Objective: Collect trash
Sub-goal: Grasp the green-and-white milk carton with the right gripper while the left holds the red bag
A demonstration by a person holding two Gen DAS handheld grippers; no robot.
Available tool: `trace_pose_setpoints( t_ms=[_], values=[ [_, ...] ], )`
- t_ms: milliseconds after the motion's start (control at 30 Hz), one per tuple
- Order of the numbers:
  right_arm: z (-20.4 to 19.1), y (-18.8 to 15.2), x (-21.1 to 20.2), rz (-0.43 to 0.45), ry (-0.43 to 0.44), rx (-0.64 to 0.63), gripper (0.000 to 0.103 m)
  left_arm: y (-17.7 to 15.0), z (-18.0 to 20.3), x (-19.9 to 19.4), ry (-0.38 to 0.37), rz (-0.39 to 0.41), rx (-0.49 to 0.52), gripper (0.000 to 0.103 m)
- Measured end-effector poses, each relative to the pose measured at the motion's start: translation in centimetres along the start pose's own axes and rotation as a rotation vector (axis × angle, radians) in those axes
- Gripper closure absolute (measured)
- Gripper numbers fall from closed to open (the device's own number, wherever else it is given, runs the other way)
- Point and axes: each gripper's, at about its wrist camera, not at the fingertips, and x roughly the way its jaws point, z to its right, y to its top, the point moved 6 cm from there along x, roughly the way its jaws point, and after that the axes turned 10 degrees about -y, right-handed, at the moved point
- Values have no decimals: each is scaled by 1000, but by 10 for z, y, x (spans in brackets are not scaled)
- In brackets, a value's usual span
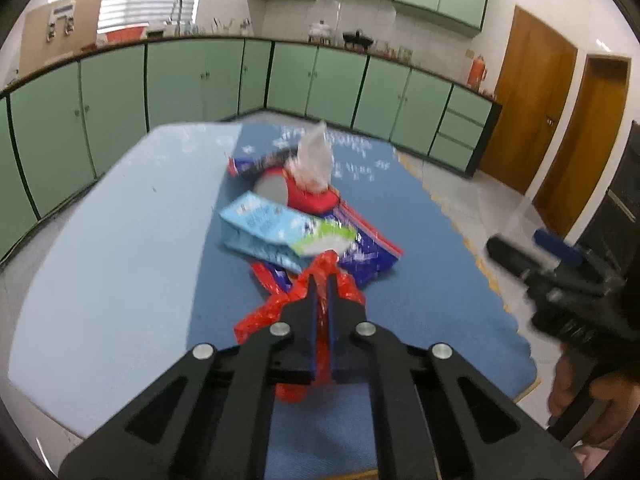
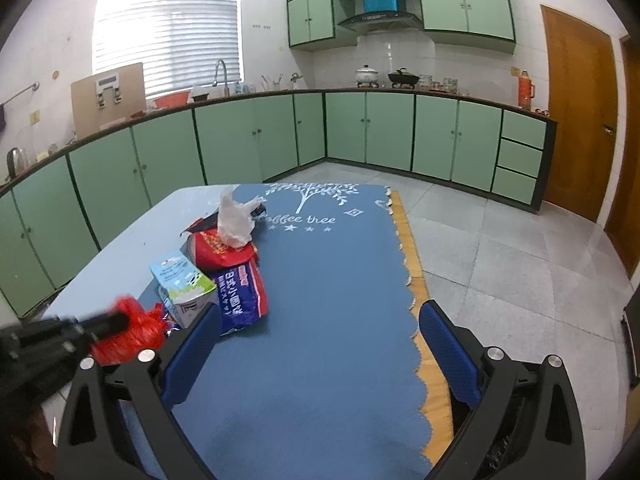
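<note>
In a kitchen lined with pale green cabinets (image 2: 248, 140), the left gripper (image 1: 320, 280) is clamped on a crinkled red plastic bag (image 1: 276, 312), its two black jaws pressed together with the red film squeezed between the blue pads (image 1: 331, 332). The bag bunches out on both sides of the jaws and trails beneath them over the blue mat (image 2: 328, 300) that covers much of the light blue counter (image 1: 120, 248).

Just beyond the bag lies the heap of trash: a light blue milk carton (image 1: 272, 232) on its side, resting on a blue-and-red wrapper (image 1: 372, 252), with a red container (image 1: 308, 196) behind it and a crumpled white tissue (image 1: 314, 156) standing up from the top. A further dark wrapper (image 1: 256, 164) pokes out at the back of the pile.

The right gripper (image 2: 320, 344) hangs above the near end of the mat with its jaws spread wide and nothing between them; its left finger (image 2: 192, 356) sits just beside the carton and wrapper in the right wrist view. In the left wrist view a hand (image 1: 580, 392) grips the right tool's handle at the frame's edge.

The mat bears a white tree design and the words "Coffee tree" (image 2: 304, 220). A wooden door (image 2: 580, 112) stands at the right, and a window blind (image 2: 168, 24) glows above the sink.
</note>
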Motion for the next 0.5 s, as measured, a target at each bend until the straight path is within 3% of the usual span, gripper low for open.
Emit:
trace_pose_setpoints(
  t_ms=[133,300,500],
  values=[
    [-9,0,3,-6,39,-16,6,14,-5,-20,-16,61,-32,100],
    [-31,6,7,-10,132,-34,6,34,-20,-43,42,144,-42,100],
    [-65,13,23,-11,194,-83,6,38,-45,-34,133,136,-41,100]
  ],
)
